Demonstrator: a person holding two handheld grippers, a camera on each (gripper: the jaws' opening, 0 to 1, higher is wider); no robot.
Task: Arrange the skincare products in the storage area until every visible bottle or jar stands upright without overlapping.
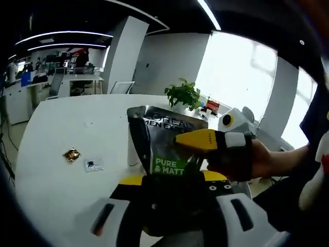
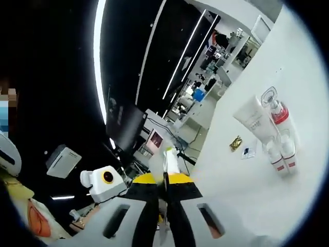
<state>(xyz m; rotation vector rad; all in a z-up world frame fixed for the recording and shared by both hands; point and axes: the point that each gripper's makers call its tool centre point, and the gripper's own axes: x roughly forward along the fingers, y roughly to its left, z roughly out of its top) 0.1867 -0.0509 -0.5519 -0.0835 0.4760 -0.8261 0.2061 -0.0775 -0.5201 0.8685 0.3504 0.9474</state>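
A dark L'Oreal tube [image 1: 162, 144] with green "PURE & MATT" lettering stands upright, flat crimped end up, between the yellow-tipped jaws of my left gripper [image 1: 175, 179], which is shut on its lower part. My right gripper [image 1: 198, 141] comes in from the right and pinches the tube's right edge. In the right gripper view, the right gripper [image 2: 165, 177] is shut on the tube [image 2: 168, 157], seen edge-on as a thin strip. Further off on the white table [image 2: 247, 190] lie a white tube [image 2: 254, 123], a red-collared pump bottle [image 2: 277, 110] and two small bottles [image 2: 282, 154].
A gold wrapper [image 1: 71, 154] and a small white sachet [image 1: 94, 164] lie on the table [image 1: 67, 128] to the left. A potted plant [image 1: 184, 95] and a red item [image 1: 212, 105] sit at the far edge. A gloved hand [image 1: 241, 162] holds the right gripper.
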